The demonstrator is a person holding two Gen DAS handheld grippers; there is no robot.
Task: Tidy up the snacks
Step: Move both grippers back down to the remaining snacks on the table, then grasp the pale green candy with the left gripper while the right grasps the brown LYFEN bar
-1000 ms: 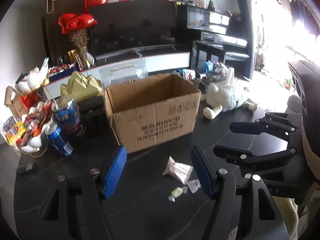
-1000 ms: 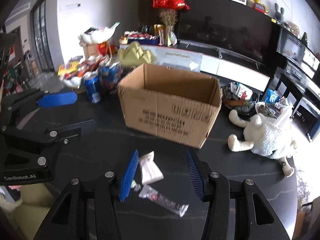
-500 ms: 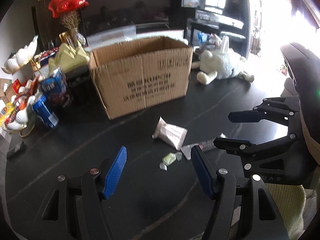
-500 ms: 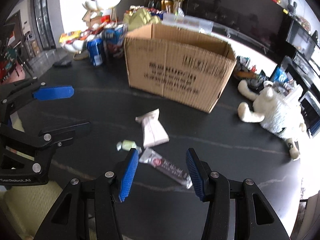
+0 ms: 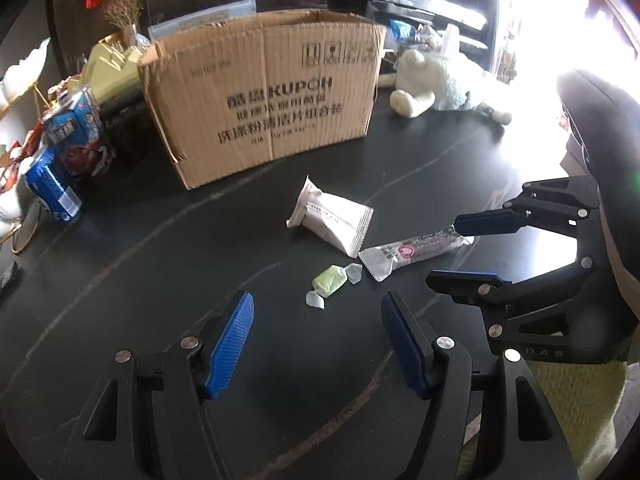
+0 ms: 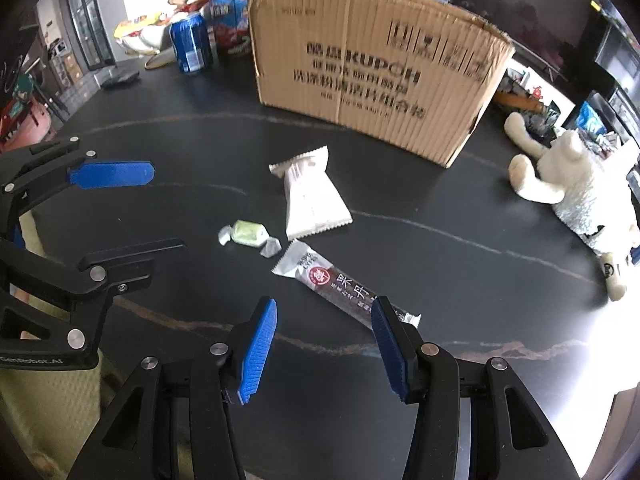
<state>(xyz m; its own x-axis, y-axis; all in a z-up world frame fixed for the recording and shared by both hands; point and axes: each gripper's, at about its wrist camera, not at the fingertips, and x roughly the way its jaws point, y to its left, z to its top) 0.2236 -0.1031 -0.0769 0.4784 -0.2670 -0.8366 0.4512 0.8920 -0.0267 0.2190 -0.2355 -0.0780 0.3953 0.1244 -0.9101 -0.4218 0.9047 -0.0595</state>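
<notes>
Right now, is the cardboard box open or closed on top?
Open. The cardboard box has no flaps folded over its top; its upper rim stands free. Whether anything lies inside cannot be told from these low views.

Both grippers are way lower and closer to the snack pile than a second ago. The left gripper (image 5: 317, 344) now has the green candy (image 5: 329, 281) right ahead of its spread fingers, when before it looked over the whole cardboard box (image 5: 264, 96). The right gripper (image 6: 324, 342) slid back along the long snack bar (image 6: 340, 286), so its right fingertip (image 6: 386, 328) now overlaps the bar's near end. The box top is out of view for the right wrist camera.
</notes>
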